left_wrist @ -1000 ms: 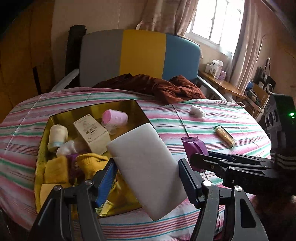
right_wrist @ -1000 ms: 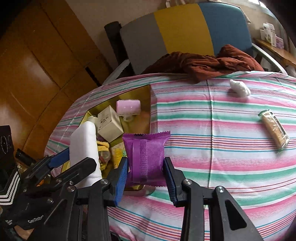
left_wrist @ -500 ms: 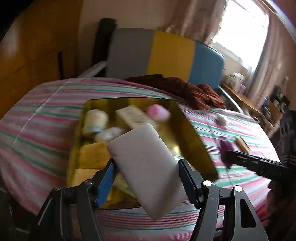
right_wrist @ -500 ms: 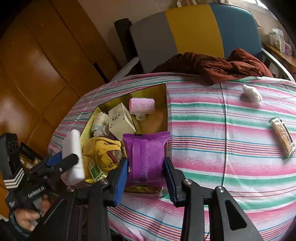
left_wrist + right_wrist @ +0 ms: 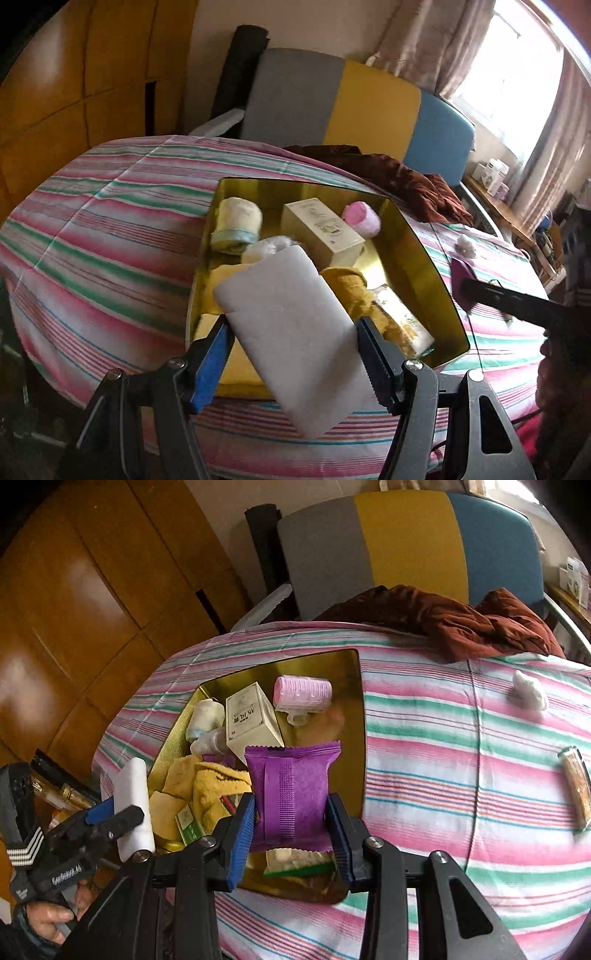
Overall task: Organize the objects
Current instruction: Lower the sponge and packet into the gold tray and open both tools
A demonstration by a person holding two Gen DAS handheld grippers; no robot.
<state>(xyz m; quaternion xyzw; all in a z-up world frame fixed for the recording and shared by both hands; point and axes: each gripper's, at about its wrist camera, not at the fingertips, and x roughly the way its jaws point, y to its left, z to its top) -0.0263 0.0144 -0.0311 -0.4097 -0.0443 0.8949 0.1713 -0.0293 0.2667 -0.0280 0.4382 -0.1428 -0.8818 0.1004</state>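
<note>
My left gripper (image 5: 295, 350) is shut on a white sponge block (image 5: 291, 325), held above the near edge of the gold tin box (image 5: 424, 266). In the right wrist view the sponge (image 5: 133, 805) shows at the box's left side. My right gripper (image 5: 291, 834) is shut on a purple snack packet (image 5: 291, 790), held over the near end of the gold box (image 5: 354, 701). The box holds a cream carton (image 5: 251, 720), a pink roller (image 5: 303, 694), a yellow cloth (image 5: 218, 782) and other small items.
On the striped tablecloth (image 5: 461, 738) lie a white crumpled wad (image 5: 530, 692) and a wrapped snack bar (image 5: 576, 786) at the right. A brown cloth (image 5: 443, 616) lies at the far edge before a grey, yellow and blue chair (image 5: 406, 539). Wooden cabinets (image 5: 92, 590) stand left.
My left gripper has swung left with the sponge, from over the box's right side to its near left edge. My right gripper has moved closer over the box with the purple packet.
</note>
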